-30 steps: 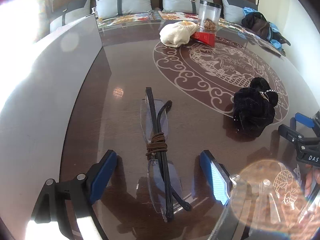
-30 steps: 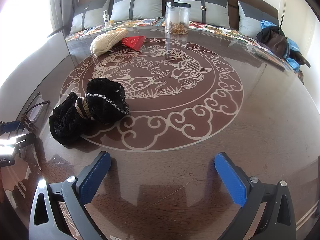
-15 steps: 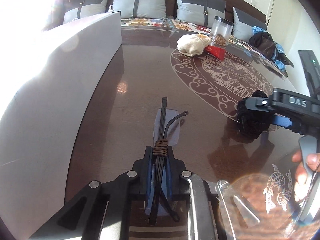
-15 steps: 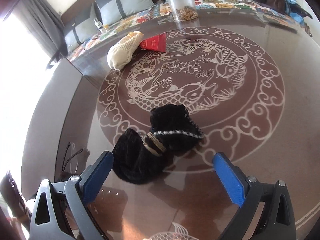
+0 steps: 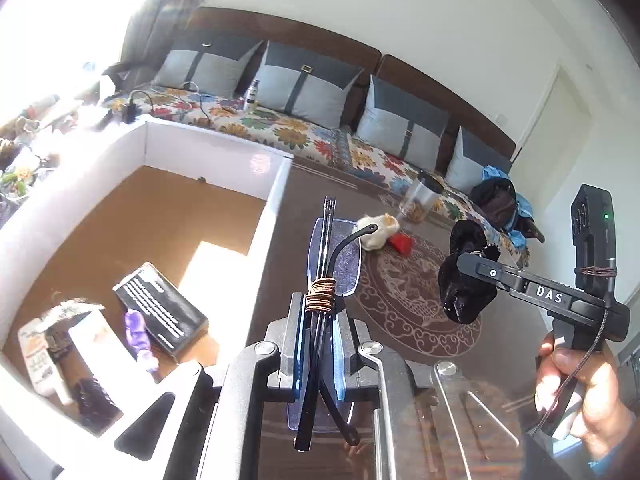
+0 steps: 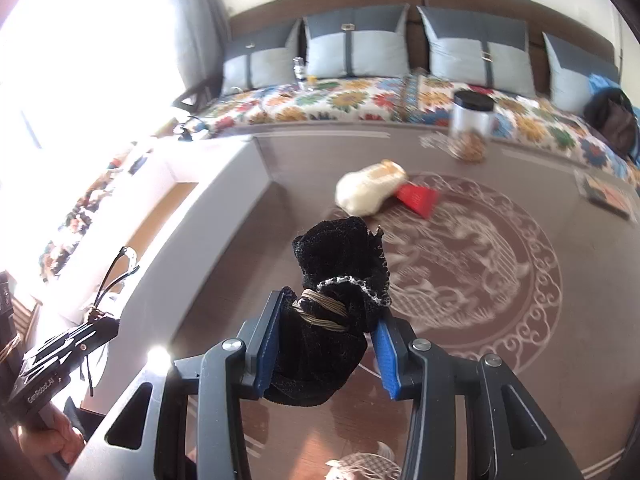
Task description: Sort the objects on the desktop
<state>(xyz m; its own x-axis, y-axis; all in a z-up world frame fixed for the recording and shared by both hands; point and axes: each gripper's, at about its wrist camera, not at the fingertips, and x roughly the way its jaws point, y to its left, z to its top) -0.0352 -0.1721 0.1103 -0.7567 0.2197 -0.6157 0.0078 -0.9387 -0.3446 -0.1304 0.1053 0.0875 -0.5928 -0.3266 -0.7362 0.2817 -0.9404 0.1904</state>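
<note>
Folded rimless glasses (image 5: 334, 256), tied with a brown band, are clamped in my left gripper (image 5: 320, 320), which is shut on them and holds them in the air beside the white box (image 5: 276, 200). A black cloth bundle (image 6: 340, 256) bound with a tan cord sits between the blue pads of my right gripper (image 6: 326, 344). Its jaws are closing and the pads press the bundle, which hangs above the table (image 6: 480, 380). In the left wrist view the same bundle (image 5: 464, 280) hangs at the right.
The white box holds a black carton (image 5: 160, 308), a purple item (image 5: 136, 332) and several small packs. Farther back on the table lie a cream pouch (image 6: 368, 194), a red packet (image 6: 418, 200) and a clear jar (image 6: 470, 128). A sofa with cushions runs behind.
My left gripper shut on the glasses and lifted them up beside the white box. My right gripper came over the black bundle, closed on it and raised it off the table.
</note>
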